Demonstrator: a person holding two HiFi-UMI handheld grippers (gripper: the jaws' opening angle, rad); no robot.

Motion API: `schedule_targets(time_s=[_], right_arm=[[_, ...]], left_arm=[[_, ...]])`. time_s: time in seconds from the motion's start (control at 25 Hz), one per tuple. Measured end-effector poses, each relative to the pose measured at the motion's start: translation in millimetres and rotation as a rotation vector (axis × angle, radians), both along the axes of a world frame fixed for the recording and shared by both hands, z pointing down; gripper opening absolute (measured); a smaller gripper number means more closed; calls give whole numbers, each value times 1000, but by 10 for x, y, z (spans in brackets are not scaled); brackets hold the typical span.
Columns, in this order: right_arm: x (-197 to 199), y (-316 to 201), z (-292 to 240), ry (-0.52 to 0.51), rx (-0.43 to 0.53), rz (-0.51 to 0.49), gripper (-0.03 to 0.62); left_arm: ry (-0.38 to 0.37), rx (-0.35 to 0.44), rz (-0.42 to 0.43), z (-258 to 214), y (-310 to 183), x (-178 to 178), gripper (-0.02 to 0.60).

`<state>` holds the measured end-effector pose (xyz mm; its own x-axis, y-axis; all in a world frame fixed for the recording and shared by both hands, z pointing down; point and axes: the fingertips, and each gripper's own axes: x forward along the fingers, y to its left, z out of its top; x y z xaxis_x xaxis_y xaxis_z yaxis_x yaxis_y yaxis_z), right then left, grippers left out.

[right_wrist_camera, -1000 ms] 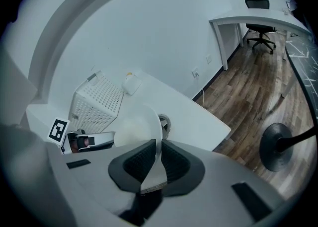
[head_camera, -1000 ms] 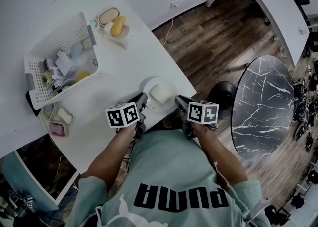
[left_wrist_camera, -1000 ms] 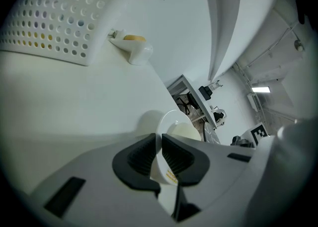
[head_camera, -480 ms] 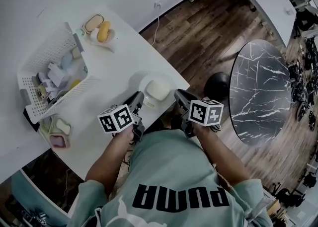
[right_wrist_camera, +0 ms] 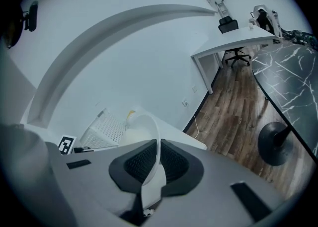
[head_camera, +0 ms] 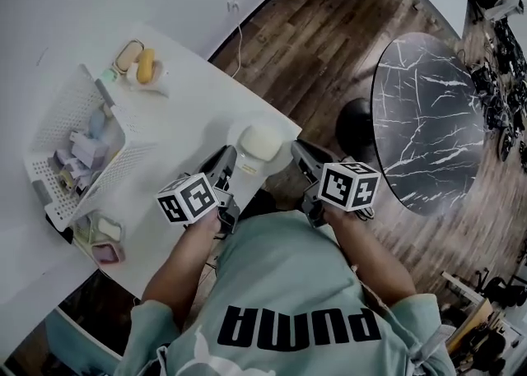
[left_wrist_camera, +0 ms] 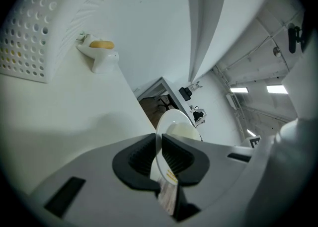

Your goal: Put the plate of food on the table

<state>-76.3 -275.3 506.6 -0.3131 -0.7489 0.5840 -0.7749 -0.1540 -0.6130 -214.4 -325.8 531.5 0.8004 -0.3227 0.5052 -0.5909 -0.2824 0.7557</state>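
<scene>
A white plate (head_camera: 247, 155) carrying a pale, bun-like piece of food (head_camera: 260, 143) is at the near right corner of the white table (head_camera: 189, 111). I cannot tell whether it rests on the top or hangs just above it. My left gripper (head_camera: 224, 165) is shut on the plate's left rim, and the left gripper view shows the thin plate (left_wrist_camera: 171, 120) edge pinched between the black pads (left_wrist_camera: 141, 159). My right gripper (head_camera: 300, 157) is shut on the right rim; in the right gripper view the plate (right_wrist_camera: 149, 124) curves up from between its jaws.
A white perforated basket (head_camera: 74, 152) full of small items stands on the table's left. A small dish with yellow food (head_camera: 146, 68) sits at the far corner, a pink container (head_camera: 107, 251) near the left edge. A round marble table (head_camera: 424, 111) stands on the wood floor to the right.
The plate, held on both sides throughout, now lies farther from the basket and nearer the table's right corner. The head view has swung, so the table sits further left.
</scene>
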Motion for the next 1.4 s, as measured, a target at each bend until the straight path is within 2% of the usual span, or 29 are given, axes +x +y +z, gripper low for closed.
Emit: schedule_targets(time_s=[0.72, 1.4], right_arm=[[975, 847, -194, -38, 72, 252, 31], [1965, 1949, -340, -43, 128, 436, 31]], left_arm=[[-12, 36, 220, -226, 538, 1112, 43], [-7, 65, 370, -406, 1478, 2207, 43]])
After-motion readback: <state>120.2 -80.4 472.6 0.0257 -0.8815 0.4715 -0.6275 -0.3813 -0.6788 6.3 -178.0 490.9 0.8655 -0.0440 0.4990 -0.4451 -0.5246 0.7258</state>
